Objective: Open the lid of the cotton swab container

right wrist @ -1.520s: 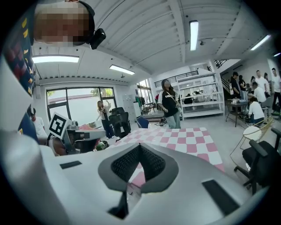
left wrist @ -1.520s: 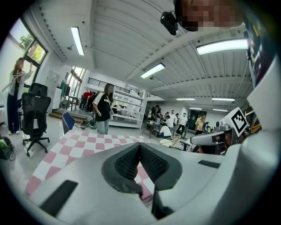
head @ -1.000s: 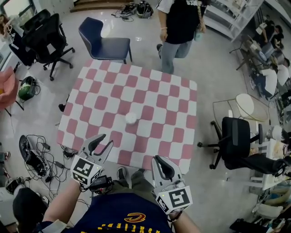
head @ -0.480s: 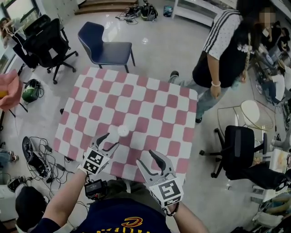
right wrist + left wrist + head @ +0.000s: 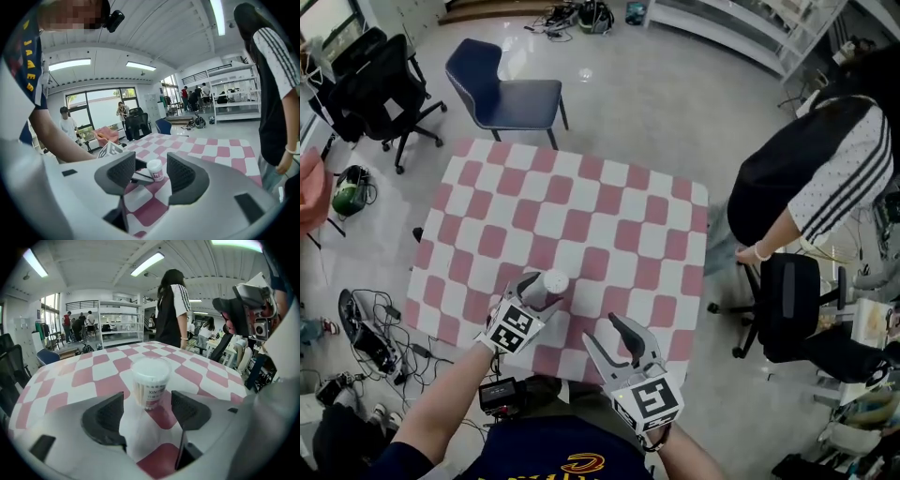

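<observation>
The cotton swab container point(image 5: 553, 280) is standing upright on the checked worktop point(image 5: 581, 202), toward its near-left corner. Its long axis is running straight up and its white lid is sitting on top, not yet opened.

The left gripper point(image 5: 538, 292) is the nearer one. It is pointing down and away from the near edge, with the container dead ahead at the mouth of its gap. Its jaws have just been opening and are standing spread wide, the pads touching nothing.

The right gripper point(image 5: 602, 332) is hanging over the near edge, to the right of the container and clearly apart from it. Its jaws have also just been opening, with nothing between them.

Room is lying open on the container's far and right sides, so the right gripper is looking free to reach the lid from there.
</observation>
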Demonstrator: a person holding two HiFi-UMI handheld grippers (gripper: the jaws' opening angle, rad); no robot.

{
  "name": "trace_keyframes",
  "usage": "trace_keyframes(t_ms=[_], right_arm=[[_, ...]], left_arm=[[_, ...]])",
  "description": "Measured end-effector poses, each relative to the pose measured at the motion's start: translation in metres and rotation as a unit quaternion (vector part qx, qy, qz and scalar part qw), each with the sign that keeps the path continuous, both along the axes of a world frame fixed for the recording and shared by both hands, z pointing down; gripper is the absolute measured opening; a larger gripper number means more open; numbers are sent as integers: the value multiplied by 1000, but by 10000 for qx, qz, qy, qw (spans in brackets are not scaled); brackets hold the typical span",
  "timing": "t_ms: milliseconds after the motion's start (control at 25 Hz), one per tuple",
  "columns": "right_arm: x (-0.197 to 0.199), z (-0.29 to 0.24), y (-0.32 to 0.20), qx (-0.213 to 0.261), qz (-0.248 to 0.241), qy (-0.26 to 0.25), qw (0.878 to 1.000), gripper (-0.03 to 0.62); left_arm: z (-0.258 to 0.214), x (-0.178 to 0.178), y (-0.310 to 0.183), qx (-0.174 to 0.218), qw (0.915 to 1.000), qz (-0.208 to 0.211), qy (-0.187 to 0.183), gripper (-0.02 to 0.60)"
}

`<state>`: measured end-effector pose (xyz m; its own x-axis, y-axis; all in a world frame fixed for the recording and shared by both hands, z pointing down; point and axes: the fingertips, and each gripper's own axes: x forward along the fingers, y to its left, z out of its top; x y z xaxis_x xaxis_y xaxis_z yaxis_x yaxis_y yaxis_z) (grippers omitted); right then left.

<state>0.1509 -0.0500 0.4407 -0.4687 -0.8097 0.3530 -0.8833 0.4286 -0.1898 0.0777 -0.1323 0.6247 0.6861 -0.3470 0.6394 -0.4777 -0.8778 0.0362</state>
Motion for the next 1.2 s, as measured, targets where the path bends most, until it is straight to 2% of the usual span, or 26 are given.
trace_keyframes(t_ms=[280, 320, 400, 640, 960, 1200], right_arm=[[4, 7, 1, -126, 322, -157, 9993, 192], [6, 6, 2, -134, 370, -177, 9991, 192], [7, 5, 4, -119, 444, -176, 9988, 192], [12, 3, 9, -98, 660, -179, 9976, 192], [11, -2, 7, 15, 639, -123, 9979, 192], [15, -10, -2, 134, 581, -20, 9982, 192]], left_arm=[[3, 15, -7, 236, 9996, 20, 164, 305], [3, 16, -6, 263, 9995, 14, 166, 299], [4, 16, -6, 331, 9993, -19, 199, 247], [5, 18, -8, 338, 9992, 28, 189, 241], [-9, 25, -11, 342, 9985, 169, 381, 236], [-47, 19, -17, 211, 9984, 196, 480, 236]])
